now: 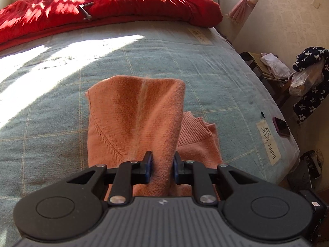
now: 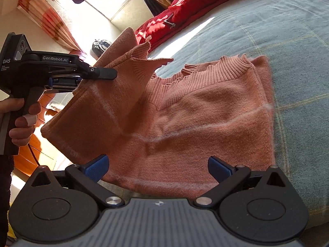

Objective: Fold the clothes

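The left gripper [image 1: 162,169] is pinched tight on a fold of the pink sweater [image 1: 135,113] & holds that part up off the bed [image 1: 51,103]. The rest of the sweater lies flat on the bed, just in front of & under the right gripper [image 2: 158,167]. The right gripper's blue pads [image 2: 96,167] are wide apart w/ nothing between them. A hand [image 2: 22,121] holds the left gripper's handle. A red blanket [image 1: 102,6] sits far past the claw.
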Tool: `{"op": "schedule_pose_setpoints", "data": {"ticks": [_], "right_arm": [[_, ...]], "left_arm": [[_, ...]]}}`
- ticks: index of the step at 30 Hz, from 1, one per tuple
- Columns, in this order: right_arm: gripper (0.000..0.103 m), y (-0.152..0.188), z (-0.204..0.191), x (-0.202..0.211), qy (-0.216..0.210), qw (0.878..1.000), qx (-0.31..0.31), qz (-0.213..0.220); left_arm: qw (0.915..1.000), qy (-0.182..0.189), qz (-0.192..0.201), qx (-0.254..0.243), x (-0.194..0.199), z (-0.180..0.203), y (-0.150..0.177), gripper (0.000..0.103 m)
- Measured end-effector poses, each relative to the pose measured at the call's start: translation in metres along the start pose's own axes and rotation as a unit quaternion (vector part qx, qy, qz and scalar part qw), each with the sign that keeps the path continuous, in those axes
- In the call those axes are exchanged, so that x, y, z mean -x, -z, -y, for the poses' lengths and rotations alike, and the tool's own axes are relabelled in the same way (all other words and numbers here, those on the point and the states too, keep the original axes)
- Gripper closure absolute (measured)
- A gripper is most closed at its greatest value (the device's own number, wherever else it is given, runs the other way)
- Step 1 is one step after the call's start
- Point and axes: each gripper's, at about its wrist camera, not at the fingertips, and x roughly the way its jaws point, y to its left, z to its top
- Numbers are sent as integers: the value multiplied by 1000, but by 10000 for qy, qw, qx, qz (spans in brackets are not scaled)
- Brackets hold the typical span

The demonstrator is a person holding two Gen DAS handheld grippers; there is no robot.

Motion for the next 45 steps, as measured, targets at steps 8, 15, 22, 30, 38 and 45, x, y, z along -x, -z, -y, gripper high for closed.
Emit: {"op": "schedule_pose_setpoints", "data": {"ticks": [8,15,22,30,38,45], "right_arm": [[0,4,18,10,11,9998,-190,107],[0,10,32,16,167,9991,-365,148],[0,12,43,15,220,9985,-479,146],[0,9,57,10,-461,9955,-784,273],[0,-1,67,23,-1109,9867,-1110,423],[0,-10,85,-12,-752,9853,-1526,146]], "left_arm": [[9990,161,-294,-305,-42,48,0,85],[9956,210,-767,-503,-99,76,23,85],[9941,608,-744,-503,-98,78,25,77],[9929,666,-298,-940,-58,71,26,48],[9906,420,4,-1301,-22,27,61,36],[9733,496,259,-2227,14,19,123,27]]}}
